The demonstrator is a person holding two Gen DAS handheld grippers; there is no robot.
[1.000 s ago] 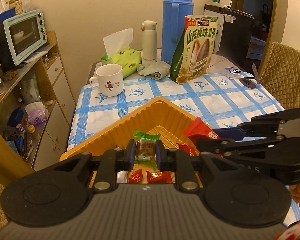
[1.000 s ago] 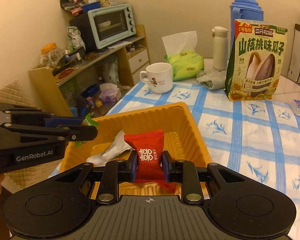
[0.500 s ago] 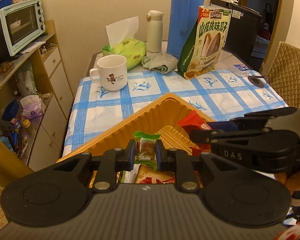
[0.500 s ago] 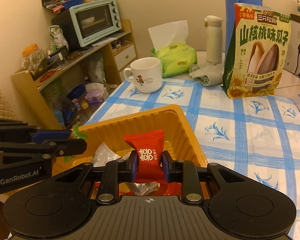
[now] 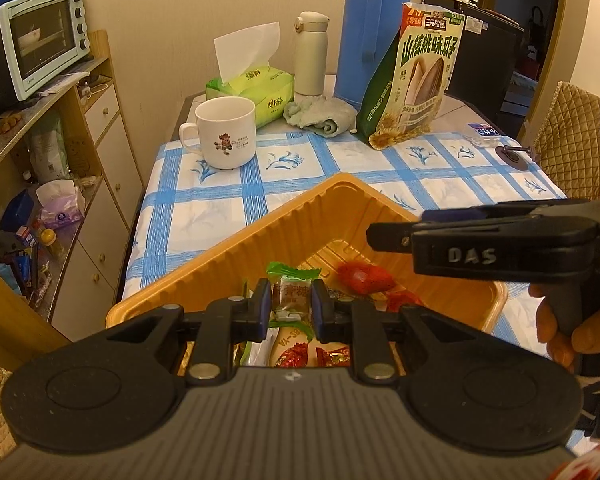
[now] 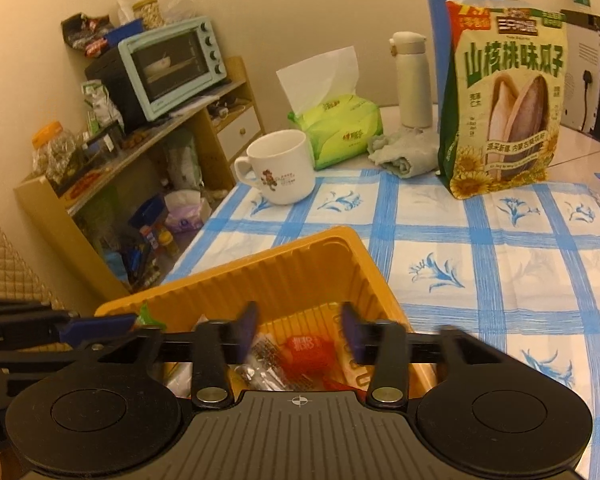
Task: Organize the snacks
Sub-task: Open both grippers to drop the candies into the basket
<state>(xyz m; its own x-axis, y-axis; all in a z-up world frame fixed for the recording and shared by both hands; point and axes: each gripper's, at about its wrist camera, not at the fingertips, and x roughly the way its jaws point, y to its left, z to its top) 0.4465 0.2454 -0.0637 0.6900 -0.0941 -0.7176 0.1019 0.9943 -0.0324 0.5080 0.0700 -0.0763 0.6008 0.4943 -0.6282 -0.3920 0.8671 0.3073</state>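
An orange plastic tray point(image 5: 228, 256) sits on the blue-checked tablecloth near the table's front edge; it also shows in the right wrist view point(image 6: 300, 276). It holds several wrapped snacks. My left gripper point(image 5: 290, 306) is shut on a green-and-white wrapped candy point(image 5: 291, 294) above the tray's near side. My right gripper point(image 6: 298, 336) is open above the tray; a red snack packet point(image 6: 310, 352) lies in the tray below it, also seen in the left wrist view point(image 5: 364, 278). The right gripper shows from the side in the left wrist view point(image 5: 396, 236).
Behind the tray stand a white mug point(image 5: 226, 132), a green tissue pack point(image 5: 252, 92), a cream flask point(image 5: 310, 54), a blue thermos point(image 5: 374, 28), a crumpled cloth point(image 5: 318, 116) and a sunflower-seed bag point(image 6: 504, 96). A shelf with a toaster oven point(image 6: 172, 64) stands left of the table.
My right gripper has opened and the red packet has dropped into the tray. Both grippers have drawn back and up a little. The left gripper still holds the green candy.
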